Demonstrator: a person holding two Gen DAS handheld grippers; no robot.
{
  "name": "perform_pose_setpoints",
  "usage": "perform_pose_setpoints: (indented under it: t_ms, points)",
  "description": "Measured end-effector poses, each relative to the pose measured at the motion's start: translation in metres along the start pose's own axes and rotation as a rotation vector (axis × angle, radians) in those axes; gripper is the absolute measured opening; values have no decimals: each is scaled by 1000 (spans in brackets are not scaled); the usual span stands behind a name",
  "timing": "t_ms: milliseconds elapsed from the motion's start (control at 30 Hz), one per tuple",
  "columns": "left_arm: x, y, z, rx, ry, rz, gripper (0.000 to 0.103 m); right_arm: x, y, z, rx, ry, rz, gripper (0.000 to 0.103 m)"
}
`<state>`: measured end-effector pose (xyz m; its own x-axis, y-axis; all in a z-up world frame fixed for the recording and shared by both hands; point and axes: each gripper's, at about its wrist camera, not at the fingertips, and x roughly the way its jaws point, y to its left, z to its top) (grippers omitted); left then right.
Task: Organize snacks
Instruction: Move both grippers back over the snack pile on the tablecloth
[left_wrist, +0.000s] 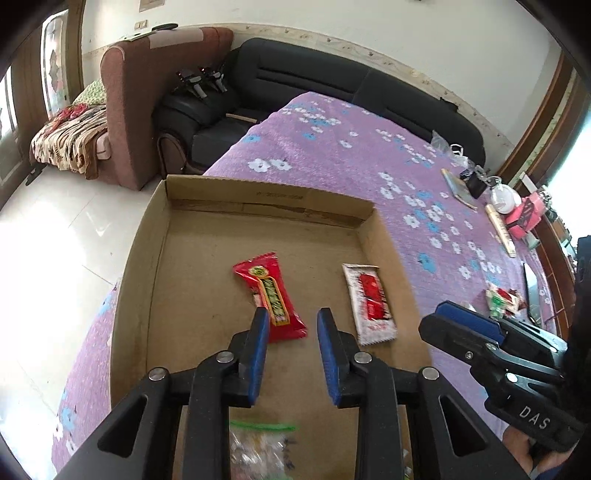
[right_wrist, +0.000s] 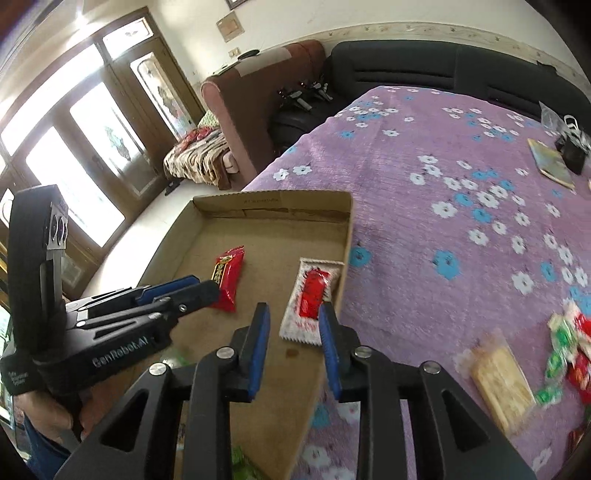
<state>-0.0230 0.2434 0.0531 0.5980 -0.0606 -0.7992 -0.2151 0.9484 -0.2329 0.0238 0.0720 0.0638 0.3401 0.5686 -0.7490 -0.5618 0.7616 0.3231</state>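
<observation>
Cardboard tray (left_wrist: 192, 295) on the purple flowered counter (left_wrist: 351, 147), two snacks in, more waiting.

Our left claw (left_wrist: 290, 325) hangs narrowly parted and empty above the red packet (left_wrist: 271, 297); our right claw (right_wrist: 293, 321) is likewise parted and empty over the white-and-red sachet (right_wrist: 312, 299), which lies against the tray's wall at 3 o'clock. Both packets look delivered. The loose snacks (right_wrist: 524, 369) lie on the cloth towards 4 o'clock of the tray in the right view. We judge the next step is fetching one: we should open wider, pinch a wrapper's crimped edge, and lay it in bare tray floor at 12 o'clock.
</observation>
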Motion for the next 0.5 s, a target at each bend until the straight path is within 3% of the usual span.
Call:
perform_pose_setpoints:
  t_ms: [500]
  points:
    - [-35,-92,-40,132,-27,-137,28,-87,-88,-68,149,-40,-34,33]
